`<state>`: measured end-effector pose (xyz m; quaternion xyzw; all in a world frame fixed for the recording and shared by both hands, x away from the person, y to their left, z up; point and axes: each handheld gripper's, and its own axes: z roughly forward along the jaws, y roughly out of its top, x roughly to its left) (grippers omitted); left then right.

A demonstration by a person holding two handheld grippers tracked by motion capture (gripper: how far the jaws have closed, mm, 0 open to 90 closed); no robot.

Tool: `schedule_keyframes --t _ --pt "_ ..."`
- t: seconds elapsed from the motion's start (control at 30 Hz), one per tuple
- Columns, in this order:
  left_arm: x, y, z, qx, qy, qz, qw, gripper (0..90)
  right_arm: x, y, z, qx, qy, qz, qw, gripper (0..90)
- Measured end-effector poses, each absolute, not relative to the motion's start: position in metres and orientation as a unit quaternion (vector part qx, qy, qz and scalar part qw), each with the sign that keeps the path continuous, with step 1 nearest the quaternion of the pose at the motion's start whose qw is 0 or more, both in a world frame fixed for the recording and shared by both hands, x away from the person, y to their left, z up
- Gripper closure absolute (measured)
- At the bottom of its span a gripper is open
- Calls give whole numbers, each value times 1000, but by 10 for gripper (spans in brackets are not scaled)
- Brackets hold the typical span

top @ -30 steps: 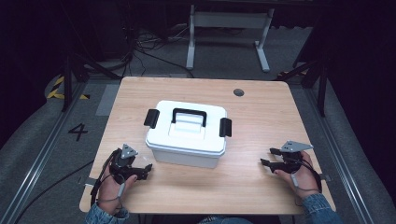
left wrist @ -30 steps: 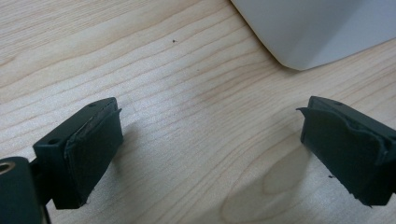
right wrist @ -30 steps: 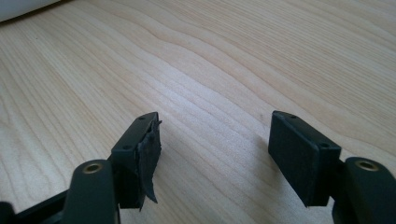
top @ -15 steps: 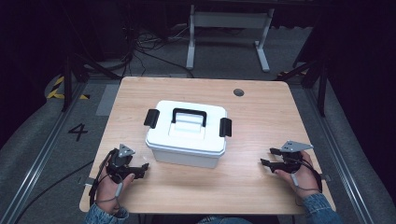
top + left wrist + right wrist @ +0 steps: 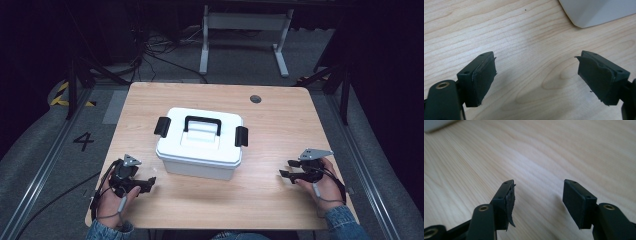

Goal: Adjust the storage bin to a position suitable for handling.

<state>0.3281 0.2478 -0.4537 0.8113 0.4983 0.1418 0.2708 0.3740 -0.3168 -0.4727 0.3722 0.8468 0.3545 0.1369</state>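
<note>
A white plastic box (image 5: 200,142) with a black handle and two black side latches stands shut in the middle of the wooden table (image 5: 280,125). My left gripper (image 5: 147,182) rests near the front left edge, left of the box. It is open with bare wood between its pads (image 5: 536,75), and a corner of the box (image 5: 599,12) lies ahead of it. My right gripper (image 5: 285,168) lies near the front right, pointing toward the box. Its jaws have just been closing a little but still stand apart with nothing between them (image 5: 537,200).
A small dark round hole (image 5: 255,99) sits in the table's far right part. Behind the table, a white metal stand (image 5: 245,30) and loose cables (image 5: 160,50) lie on the dark floor. Bare wood surrounds the box on all sides.
My left hand has shifted slightly to the left. The right hand and the box have stayed where they were.
</note>
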Motion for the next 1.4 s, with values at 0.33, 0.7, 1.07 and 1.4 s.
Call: schedule_keyframes --t 0.33,0.7,1.07,1.4 --pt "323 249 -446 806 506 130 278 156 381 -300 -418 344 844 390 133 477" --pt "322 247 -447 807 516 123 259 159 397 -271 -346 311 841 421 135 477" --pt "322 248 -448 810 515 121 254 159 418 -223 -311 261 857 427 122 477" --pt "321 246 -450 812 515 114 252 160 435 -174 -297 224 873 423 98 475"
